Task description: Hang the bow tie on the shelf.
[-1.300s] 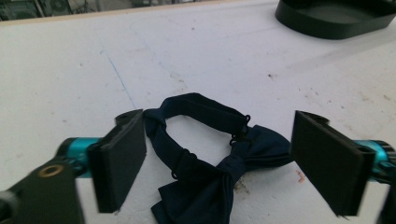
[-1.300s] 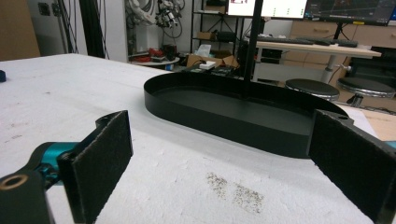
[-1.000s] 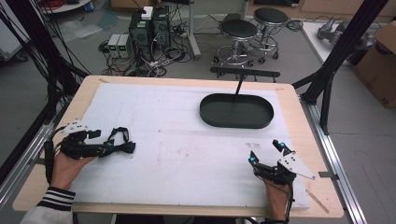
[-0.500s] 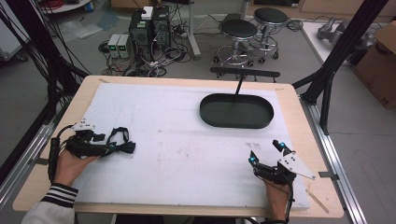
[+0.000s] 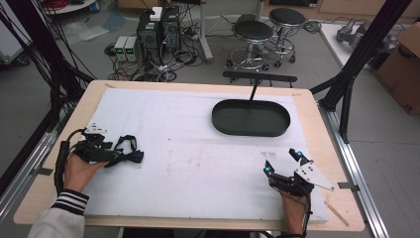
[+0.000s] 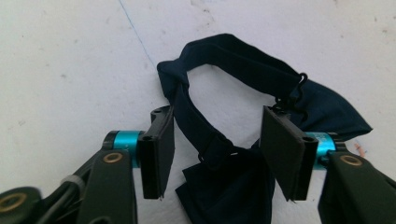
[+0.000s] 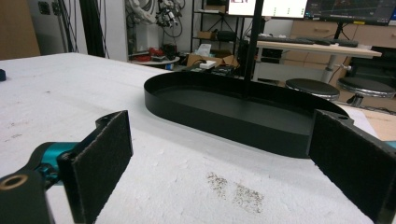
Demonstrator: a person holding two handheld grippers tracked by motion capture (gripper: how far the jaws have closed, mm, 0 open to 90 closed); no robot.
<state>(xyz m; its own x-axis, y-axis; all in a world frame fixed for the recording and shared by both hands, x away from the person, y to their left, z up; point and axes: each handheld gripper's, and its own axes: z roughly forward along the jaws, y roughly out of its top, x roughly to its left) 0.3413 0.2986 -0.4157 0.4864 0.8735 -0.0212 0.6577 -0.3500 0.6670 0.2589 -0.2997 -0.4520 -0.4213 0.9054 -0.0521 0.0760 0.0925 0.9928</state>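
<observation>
A dark navy bow tie (image 5: 130, 152) with its looped strap (image 6: 243, 57) lies on the white mat at the left. My left gripper (image 5: 118, 156) lies low over it. In the left gripper view the strap and part of the bow (image 6: 224, 186) sit between the two pads of my left gripper (image 6: 218, 114), which stand apart from the cloth. Those jaws have just been closing around the strap. My right gripper (image 5: 281, 161) rests near the mat's front right, wide open with nothing between its pads (image 7: 224, 140).
An oval black tray (image 5: 250, 133) stands at the back right of the white mat, its low wall (image 7: 224, 119) ahead of the right gripper. A black post rises behind it. Stools, computers and cables stand beyond the table.
The left gripper's jaws have drawn closer together around the bow tie's strap, and the hand has edged slightly toward it. The right gripper has stayed put.
</observation>
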